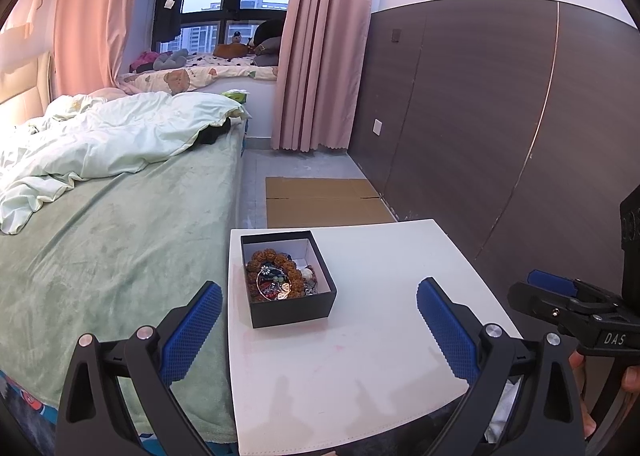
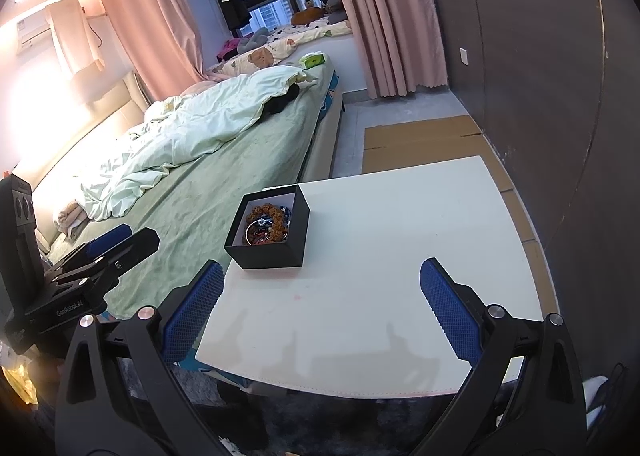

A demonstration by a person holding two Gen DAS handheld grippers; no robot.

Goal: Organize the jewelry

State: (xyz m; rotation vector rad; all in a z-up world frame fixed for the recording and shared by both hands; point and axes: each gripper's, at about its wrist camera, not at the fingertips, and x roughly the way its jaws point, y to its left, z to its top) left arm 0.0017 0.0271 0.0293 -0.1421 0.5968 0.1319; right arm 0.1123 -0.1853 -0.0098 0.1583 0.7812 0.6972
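Note:
A black square box (image 1: 292,308) with a white lining stands on the left part of a white table (image 1: 380,356). It holds a brown bead bracelet (image 1: 256,258), a dark ring-shaped piece and other small jewelry. In the right wrist view the box (image 2: 276,252) sits near the table's (image 2: 380,276) left edge with the beads (image 2: 264,213) inside. My left gripper (image 1: 320,320) is open and empty, hovering in front of the box. My right gripper (image 2: 322,304) is open and empty over the table's near side. The right gripper also shows at the right edge of the left wrist view (image 1: 560,296).
A bed with a green blanket (image 1: 120,240) and a pale duvet (image 1: 100,139) lies left of the table. Flat cardboard (image 1: 320,199) lies on the floor beyond the table. A dark wood wall panel (image 1: 500,115) runs along the right. Pink curtains (image 1: 320,43) hang at the window.

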